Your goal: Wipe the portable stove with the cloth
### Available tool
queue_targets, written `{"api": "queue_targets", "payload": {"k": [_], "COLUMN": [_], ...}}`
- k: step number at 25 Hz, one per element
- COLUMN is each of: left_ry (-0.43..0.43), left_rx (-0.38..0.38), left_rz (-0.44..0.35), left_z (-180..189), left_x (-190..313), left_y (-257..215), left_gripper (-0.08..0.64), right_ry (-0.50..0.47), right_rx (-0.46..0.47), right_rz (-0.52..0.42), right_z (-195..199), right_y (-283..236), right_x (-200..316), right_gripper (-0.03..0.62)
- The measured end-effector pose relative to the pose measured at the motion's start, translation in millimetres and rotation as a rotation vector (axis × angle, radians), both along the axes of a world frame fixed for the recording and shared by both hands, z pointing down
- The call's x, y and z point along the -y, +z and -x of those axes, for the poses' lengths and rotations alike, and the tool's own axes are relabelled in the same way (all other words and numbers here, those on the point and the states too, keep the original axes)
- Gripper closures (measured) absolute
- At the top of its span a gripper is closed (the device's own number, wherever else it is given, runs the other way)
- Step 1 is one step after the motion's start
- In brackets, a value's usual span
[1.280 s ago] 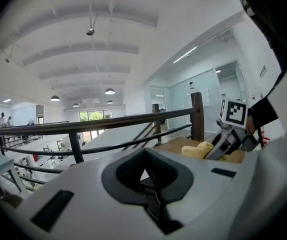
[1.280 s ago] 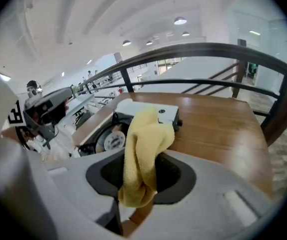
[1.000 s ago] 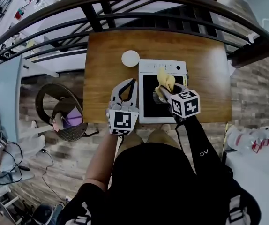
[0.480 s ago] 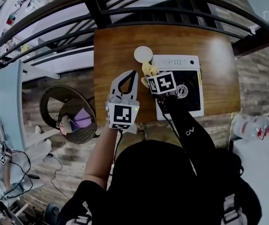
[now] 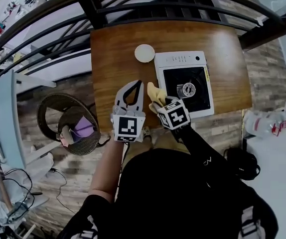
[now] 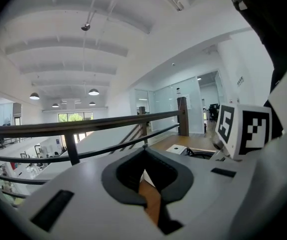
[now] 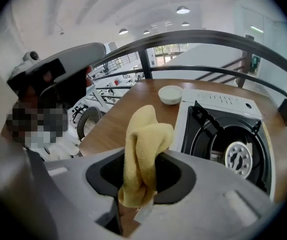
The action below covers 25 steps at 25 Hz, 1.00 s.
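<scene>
Yellow cloth, white stove w/ black top, brown table, white bowl.

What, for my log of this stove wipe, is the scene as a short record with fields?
right gripper: shut on the cloth
cloth: yellow, bunched, sticking up between the jaws, beside the stove's left edge, not on its top
left gripper: shut, empty, over the near part of the table
stove: white body, black top, burner uncovered
dish: white, on the table by the stove's far left corner
wiping: no contact with the stove now
</scene>
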<state>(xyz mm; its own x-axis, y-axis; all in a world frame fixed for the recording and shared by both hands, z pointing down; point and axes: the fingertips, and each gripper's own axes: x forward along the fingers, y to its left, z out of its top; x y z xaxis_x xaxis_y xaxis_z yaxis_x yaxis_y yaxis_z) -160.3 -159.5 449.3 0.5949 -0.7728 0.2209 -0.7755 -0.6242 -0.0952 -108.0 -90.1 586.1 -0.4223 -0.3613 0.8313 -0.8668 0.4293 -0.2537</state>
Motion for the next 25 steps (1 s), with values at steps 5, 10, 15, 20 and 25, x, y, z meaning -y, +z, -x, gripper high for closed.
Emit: {"api": "queue_targets", "payload": {"k": [5,10,15,20,25], "left_ry": [0.020,0.032,0.035,0.024,-0.019], "left_rx": [-0.007,0.005,0.002,-0.002,-0.041], "left_rz": [0.024,0.033,0.016,-0.040,-0.096], "left_z": [-8,-13,-20,-26,-44], "left_x": [-14,-20,-13,-2,13], "left_y": [8,14,4,-20,-54], "left_gripper": [0.552,0.552,0.552,0.552,0.552], "right_ry": [-0.025,-0.028,-0.042,0.030,0.110], "right_rx": [0.041,0.050,0.067,0.071,0.052], "right_rz": [0.061,0.102,0.025,-0.183,-0.416], "right_z": [-2,-9,-11,-38,-87], "right_y": [1,10,-4,-43,-99], "right_x": [-48,-78,-61,-14,41], "right_gripper": [0.469,0.469,0.469,0.469,0.469]}}
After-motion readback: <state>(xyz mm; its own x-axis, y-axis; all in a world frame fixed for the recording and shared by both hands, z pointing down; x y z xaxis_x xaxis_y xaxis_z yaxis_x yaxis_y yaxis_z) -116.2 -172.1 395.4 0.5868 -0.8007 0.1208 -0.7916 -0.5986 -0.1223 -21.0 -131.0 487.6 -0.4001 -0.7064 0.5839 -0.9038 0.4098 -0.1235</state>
